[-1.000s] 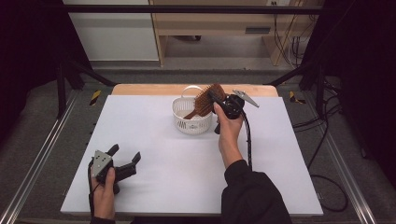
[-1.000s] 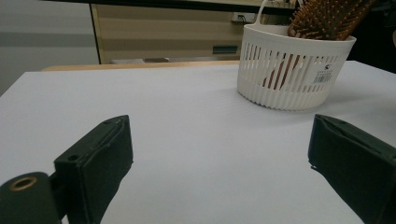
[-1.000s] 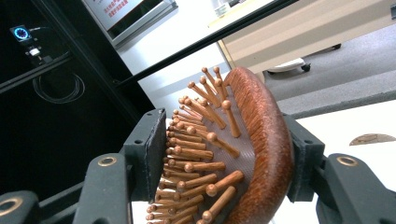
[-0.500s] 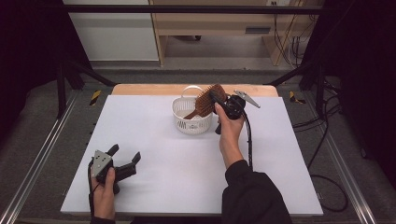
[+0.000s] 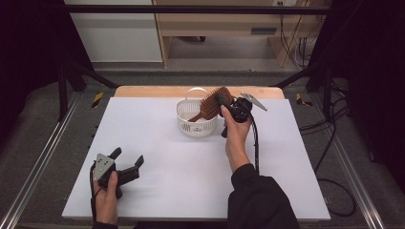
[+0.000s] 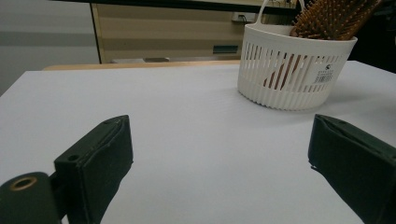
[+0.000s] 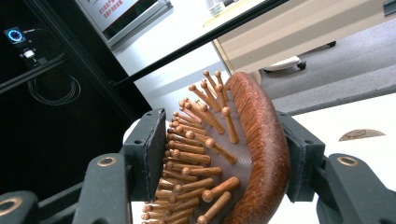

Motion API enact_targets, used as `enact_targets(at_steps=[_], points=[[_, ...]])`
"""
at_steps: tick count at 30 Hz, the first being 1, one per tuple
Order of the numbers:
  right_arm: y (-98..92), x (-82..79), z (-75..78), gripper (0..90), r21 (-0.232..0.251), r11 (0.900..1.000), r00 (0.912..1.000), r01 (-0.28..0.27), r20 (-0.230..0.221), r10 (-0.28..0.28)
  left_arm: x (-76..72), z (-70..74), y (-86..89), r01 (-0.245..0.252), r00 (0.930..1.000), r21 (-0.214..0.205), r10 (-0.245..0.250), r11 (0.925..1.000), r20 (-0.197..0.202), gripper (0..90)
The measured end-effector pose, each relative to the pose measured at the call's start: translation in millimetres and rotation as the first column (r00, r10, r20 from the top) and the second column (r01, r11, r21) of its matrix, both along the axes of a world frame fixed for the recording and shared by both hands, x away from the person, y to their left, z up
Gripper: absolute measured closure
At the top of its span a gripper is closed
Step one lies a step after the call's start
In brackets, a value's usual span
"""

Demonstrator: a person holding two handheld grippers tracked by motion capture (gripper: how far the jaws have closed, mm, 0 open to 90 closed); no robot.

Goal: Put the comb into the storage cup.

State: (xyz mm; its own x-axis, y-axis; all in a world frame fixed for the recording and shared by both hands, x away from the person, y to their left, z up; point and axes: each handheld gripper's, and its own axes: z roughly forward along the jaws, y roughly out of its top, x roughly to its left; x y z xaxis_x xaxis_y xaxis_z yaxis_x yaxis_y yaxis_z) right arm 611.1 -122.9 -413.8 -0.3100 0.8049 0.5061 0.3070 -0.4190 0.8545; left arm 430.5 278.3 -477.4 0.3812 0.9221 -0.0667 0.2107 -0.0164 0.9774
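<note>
Between the right hand-held gripper's [image 7: 219,158] matt jaws sat a glossy wooden hairbrush [image 7: 261,154]; beyond the left hand-held gripper [image 6: 219,158], a slatted white plastic basket [image 6: 294,70] on the smooth matt counter [image 6: 177,121].

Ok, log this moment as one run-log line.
right gripper: shut on hairbrush head, handle in white basket | left gripper: open, idle near table front-left

Your wooden hairbrush [image 7: 243,154] runs off the bottom of the right gripper view, so its handle is cut away there. In the high view that handle dips inside the white basket [image 5: 197,125] — its end is hidden by the wall. In the left gripper view the basket's handle and the brush head are clipped by the top edge, and the small label [image 6: 325,75] on the basket is too small for you to read.
</note>
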Motion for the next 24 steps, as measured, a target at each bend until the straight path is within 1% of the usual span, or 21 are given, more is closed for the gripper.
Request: enact_targets(at_steps=[24], points=[[-1.3,-0.1,-0.4,41.1,-0.004,1.0000,1.0000,-0.001,0.001,0.001,0.0,0.0,-0.2,0.001,1.0000,0.001,-0.001,1.0000,-0.001,6.6]])
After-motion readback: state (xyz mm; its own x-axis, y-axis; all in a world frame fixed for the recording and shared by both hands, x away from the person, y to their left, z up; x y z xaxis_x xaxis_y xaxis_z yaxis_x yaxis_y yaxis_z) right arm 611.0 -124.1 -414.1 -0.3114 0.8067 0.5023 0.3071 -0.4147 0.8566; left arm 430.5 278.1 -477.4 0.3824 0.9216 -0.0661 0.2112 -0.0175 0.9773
